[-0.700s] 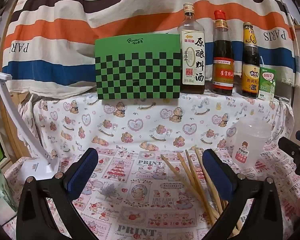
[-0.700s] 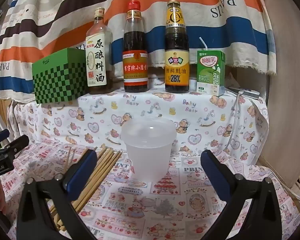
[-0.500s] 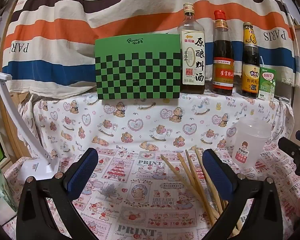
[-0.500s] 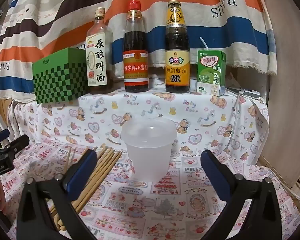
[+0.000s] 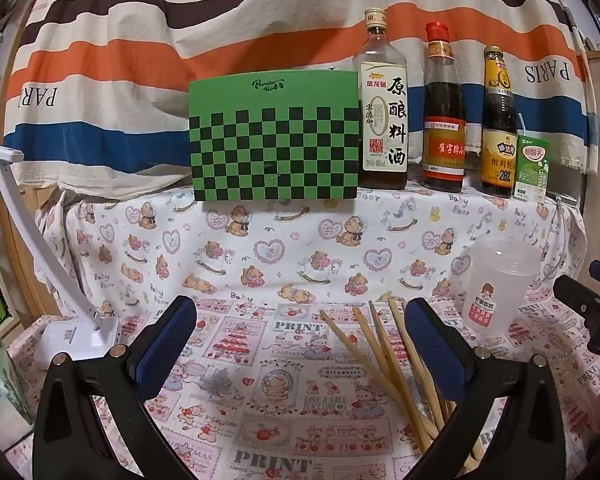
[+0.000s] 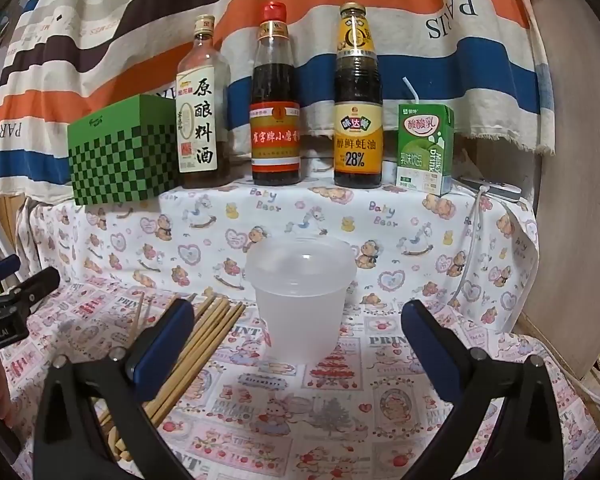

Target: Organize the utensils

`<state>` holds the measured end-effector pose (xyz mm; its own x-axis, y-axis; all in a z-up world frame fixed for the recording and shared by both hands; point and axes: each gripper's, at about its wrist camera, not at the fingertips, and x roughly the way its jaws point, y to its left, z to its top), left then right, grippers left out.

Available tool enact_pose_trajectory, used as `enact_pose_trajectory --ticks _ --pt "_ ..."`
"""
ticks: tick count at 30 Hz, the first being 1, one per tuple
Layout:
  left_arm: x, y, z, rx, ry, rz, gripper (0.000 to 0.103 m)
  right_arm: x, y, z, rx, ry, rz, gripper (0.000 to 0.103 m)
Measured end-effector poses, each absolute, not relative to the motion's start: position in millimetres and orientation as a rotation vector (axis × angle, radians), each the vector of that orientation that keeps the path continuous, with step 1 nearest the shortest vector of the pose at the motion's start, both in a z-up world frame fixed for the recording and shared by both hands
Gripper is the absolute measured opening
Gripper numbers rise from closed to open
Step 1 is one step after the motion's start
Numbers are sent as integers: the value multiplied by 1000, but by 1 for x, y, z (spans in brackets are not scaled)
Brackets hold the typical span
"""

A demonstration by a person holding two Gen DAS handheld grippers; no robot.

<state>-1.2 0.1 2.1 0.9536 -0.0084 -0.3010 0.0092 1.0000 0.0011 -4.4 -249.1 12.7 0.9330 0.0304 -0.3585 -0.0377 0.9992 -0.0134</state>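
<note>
Left gripper [image 5: 298,338] spread wide, holding nothing, above the printed cloth [image 5: 260,400]. Right gripper [image 6: 298,340] likewise wide, empty, facing the plastic cup [image 6: 301,300]. Chopsticks [image 6: 204,340] flat just left of the cup.

Frosted plastic cup [image 6: 301,300] (wooden chopsticks [image 6: 204,340])

The bundle of light wooden chopsticks [image 5: 384,354] runs behind the left tongs' blue-padded finger [image 5: 436,344], its near ends cut off by the lower edge. In the right wrist view the same bundle [image 6: 204,340] disappears behind the right tongs' black frame. The white desk lamp [image 5: 40,264] loses its head at the left edge.
</note>
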Motion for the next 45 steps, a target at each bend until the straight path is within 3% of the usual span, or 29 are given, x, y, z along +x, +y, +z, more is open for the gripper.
enact_pose_trajectory --ticks 45 --pt "-6 0 1 2 282 27 103 -5 -247 13 -38 375 29 103"
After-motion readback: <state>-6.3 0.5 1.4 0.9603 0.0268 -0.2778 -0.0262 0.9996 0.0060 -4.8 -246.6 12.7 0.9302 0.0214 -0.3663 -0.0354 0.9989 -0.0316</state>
